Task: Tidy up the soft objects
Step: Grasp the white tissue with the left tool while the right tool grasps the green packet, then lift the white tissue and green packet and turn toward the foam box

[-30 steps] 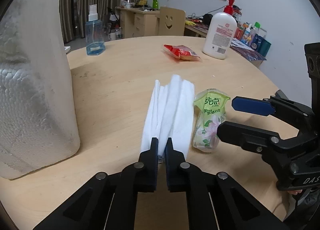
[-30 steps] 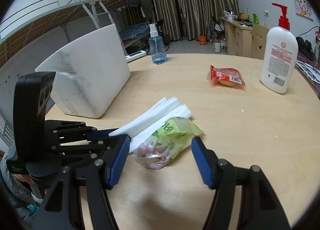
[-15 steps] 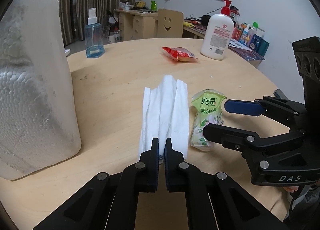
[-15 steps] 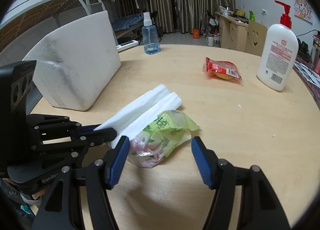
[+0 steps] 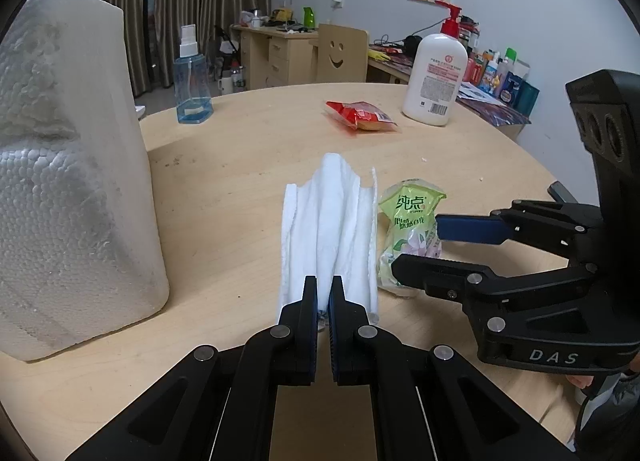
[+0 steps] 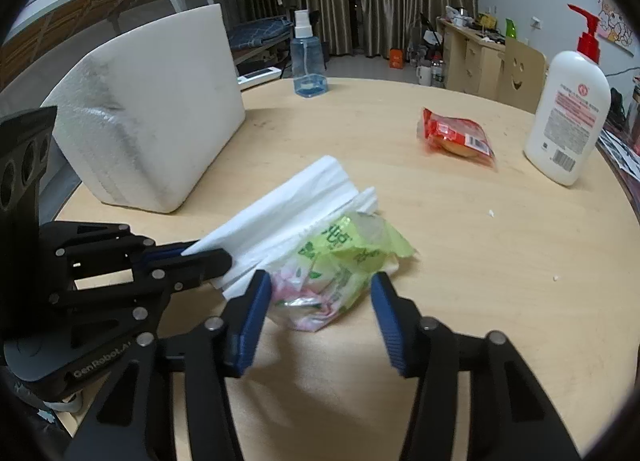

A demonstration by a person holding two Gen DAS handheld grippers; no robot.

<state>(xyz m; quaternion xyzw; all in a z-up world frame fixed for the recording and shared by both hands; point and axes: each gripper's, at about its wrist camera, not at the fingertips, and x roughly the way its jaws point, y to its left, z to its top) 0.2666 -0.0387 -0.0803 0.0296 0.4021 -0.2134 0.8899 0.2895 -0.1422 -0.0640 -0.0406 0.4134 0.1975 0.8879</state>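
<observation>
A folded white towel (image 5: 332,221) lies on the round wooden table (image 5: 248,149); it also shows in the right wrist view (image 6: 288,205). My left gripper (image 5: 323,293) is shut on the towel's near end. A green tissue pack (image 5: 408,229) lies right beside the towel, also seen in the right wrist view (image 6: 340,257). My right gripper (image 6: 320,293) is open, its blue pads on either side of the tissue pack's near end, not closed on it. A red snack packet (image 5: 360,117) lies farther back.
A large white foam block (image 5: 68,181) stands at the left. A blue spray bottle (image 5: 193,77) and a white pump bottle (image 5: 436,73) stand at the far side. The table edge curves close on the right.
The right gripper has moved forward until its open fingers straddle the tissue pack. The left gripper stays shut on the towel and has drawn it slightly nearer.
</observation>
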